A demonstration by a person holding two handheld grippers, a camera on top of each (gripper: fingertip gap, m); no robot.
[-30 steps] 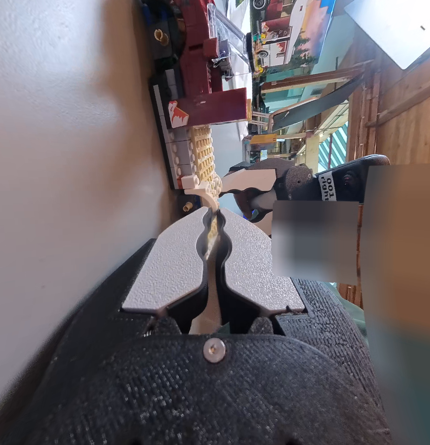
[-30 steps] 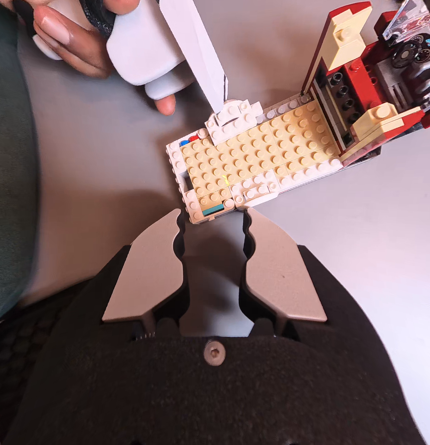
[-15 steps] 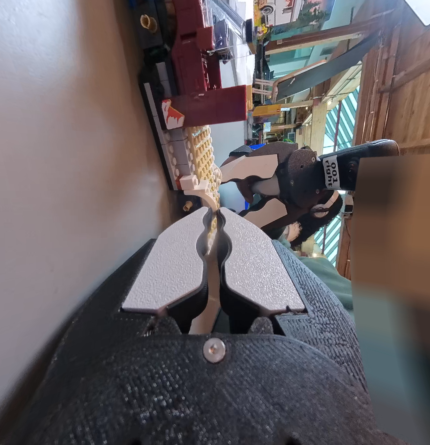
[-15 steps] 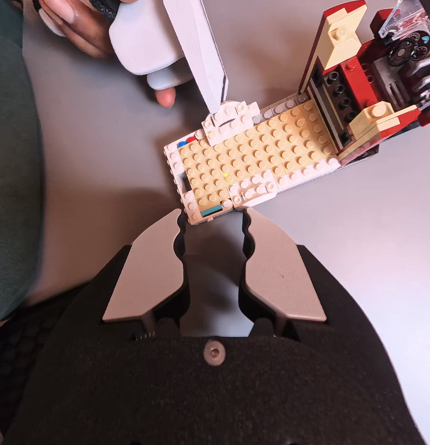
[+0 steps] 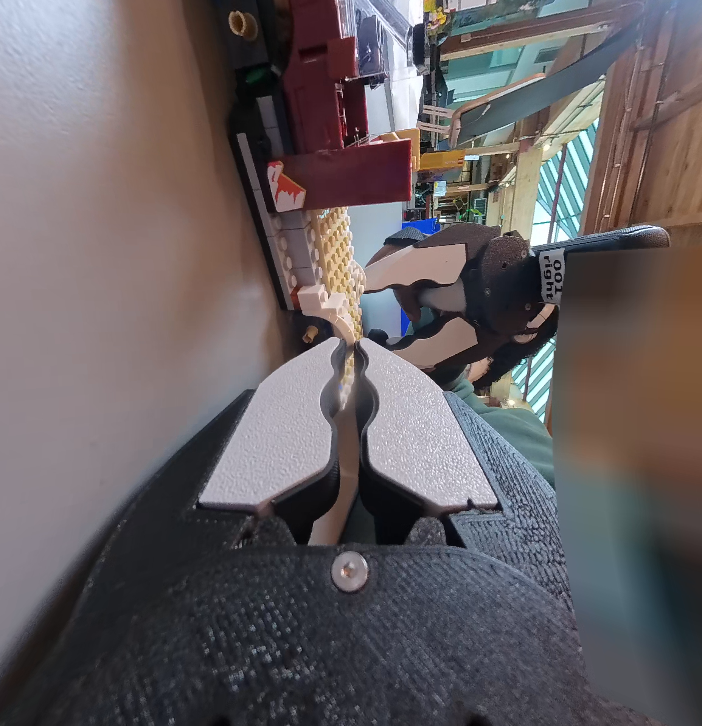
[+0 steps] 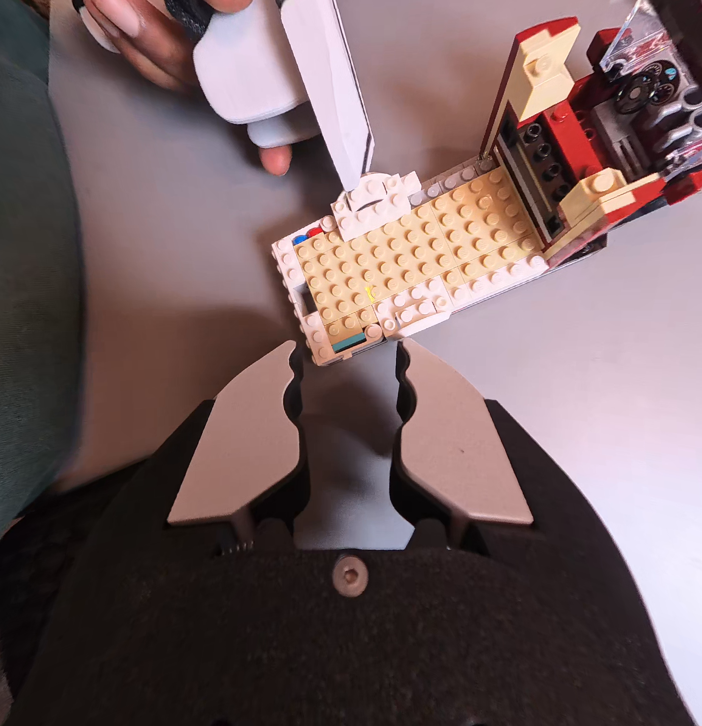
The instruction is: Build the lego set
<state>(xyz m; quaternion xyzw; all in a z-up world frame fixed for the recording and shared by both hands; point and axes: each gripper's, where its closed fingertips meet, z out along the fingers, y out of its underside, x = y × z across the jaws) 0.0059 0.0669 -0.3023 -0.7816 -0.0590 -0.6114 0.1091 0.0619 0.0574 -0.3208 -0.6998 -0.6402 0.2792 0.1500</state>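
A partly built lego truck [image 6: 400, 259] with a tan studded bed, white edge bricks and a dark red cab [image 6: 569, 129] stands on the grey table [image 6: 538, 393]. My left gripper [image 5: 350, 345] is turned on its side, shut on the rim of the white arch piece [image 5: 333, 310] at the far side of the bed. It shows in the right wrist view [image 6: 351, 180] with its tip on that arch piece [image 6: 373, 204]. My right gripper [image 6: 345, 349] is open and empty, just short of the truck's rear corner; it also shows in the left wrist view [image 5: 381, 314].
A person's hand [image 6: 153, 51] holds the left gripper at the top left. A green sleeve [image 6: 23, 235] fills the left edge. The cab carries a clear windshield [image 6: 632, 43] and grey engine parts. Wooden walls and boxes stand behind the table [image 5: 105, 235]. The tips of one gripper are about 7 centimeters away from the tips of the other.
Little has changed. The left gripper stays shut at the white arch and has tilted slightly. The right gripper stays open at the rear corner of the truck.
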